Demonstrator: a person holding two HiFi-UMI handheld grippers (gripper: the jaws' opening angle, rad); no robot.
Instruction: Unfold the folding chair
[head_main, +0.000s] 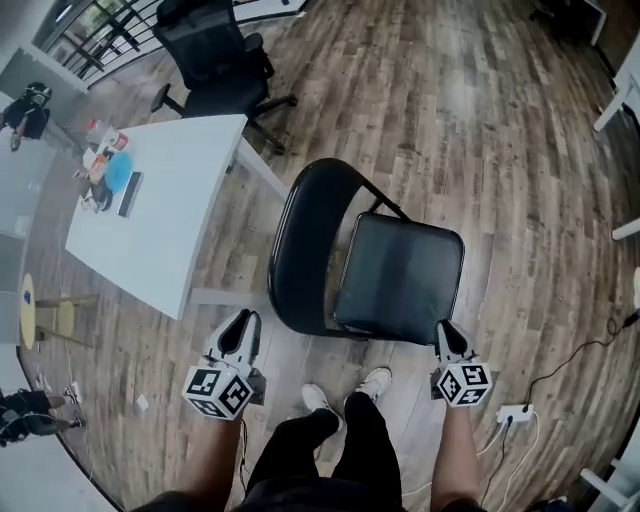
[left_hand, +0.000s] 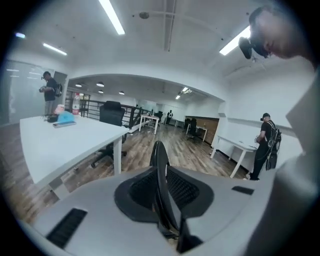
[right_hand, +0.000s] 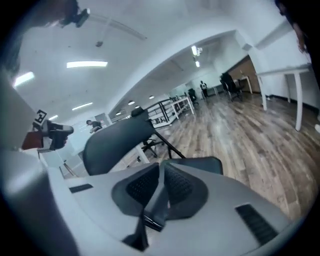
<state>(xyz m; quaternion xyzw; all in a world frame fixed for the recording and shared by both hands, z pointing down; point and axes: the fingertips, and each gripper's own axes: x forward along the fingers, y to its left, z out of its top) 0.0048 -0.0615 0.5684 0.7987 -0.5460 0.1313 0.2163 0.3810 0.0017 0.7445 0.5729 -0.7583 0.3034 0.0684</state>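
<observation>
We see the black folding chair (head_main: 400, 275) standing open on the wood floor (head_main: 480, 120) beside the white table (head_main: 170, 220), its padded seat level and its rounded back upright. The left gripper (head_main: 247, 318) and right gripper (head_main: 444, 328) each have their jaws pressed together, empty.

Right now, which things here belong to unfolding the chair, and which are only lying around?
For the job: folding chair, left gripper, right gripper.

Lying about: white table, small items on it, office chair, power strip on the floor.
</observation>
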